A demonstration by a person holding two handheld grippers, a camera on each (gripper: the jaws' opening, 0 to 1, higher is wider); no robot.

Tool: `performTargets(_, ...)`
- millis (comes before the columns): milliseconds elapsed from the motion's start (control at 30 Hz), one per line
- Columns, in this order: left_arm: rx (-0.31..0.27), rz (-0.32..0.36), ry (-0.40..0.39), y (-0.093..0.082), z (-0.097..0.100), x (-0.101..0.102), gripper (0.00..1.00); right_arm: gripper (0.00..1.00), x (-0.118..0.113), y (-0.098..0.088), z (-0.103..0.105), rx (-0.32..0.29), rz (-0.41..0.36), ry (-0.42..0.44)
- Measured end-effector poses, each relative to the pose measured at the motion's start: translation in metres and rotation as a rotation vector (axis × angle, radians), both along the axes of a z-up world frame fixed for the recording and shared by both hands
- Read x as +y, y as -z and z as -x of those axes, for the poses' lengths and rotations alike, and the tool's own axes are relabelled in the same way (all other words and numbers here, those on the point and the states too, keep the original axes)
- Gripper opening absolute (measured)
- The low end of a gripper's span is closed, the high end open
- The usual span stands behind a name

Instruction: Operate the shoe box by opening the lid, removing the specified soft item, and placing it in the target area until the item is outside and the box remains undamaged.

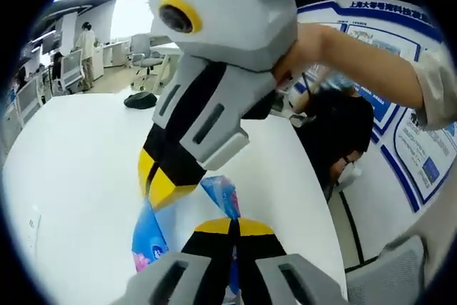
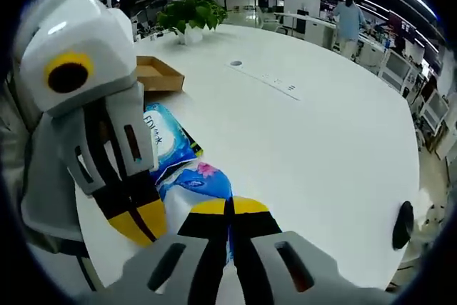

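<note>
Two grippers: my left [image 1: 232,228] and right [image 2: 230,208] both pinch the pack
Table [image 2: 321,126]: white, beneath the pack
Box [image 2: 158,75]: open, well behind
Pack [image 2: 187,169]: soft, light, slippery; I'd grip its edges

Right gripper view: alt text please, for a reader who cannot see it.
The right gripper, jaws shut, pinches a blue soft pack over a white table, with the left gripper gripping the same pack from the left. Behind them lie a brown cardboard box and a potted plant.
</note>
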State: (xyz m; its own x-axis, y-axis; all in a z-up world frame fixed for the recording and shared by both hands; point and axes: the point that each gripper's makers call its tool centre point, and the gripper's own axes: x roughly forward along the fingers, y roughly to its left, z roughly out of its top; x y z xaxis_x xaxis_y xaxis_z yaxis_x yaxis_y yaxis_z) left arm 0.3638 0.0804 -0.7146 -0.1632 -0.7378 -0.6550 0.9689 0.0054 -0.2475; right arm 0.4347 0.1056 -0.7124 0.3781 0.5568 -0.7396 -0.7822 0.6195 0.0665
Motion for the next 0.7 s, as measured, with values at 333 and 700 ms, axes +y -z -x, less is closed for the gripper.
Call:
performTargets(333, -0.003, -0.029, 0.009, 0.012, 0.002, 0.001, 0.0, 0.0, 0.0, 0.015, 0.0, -0.006, 0.05, -0.025)
performTargets(700, -0.002, -0.049, -0.023, 0.017, -0.005, 0.004, 0.0, 0.01, -0.003, 0.022, -0.007, -0.031, 0.089, -0.019)
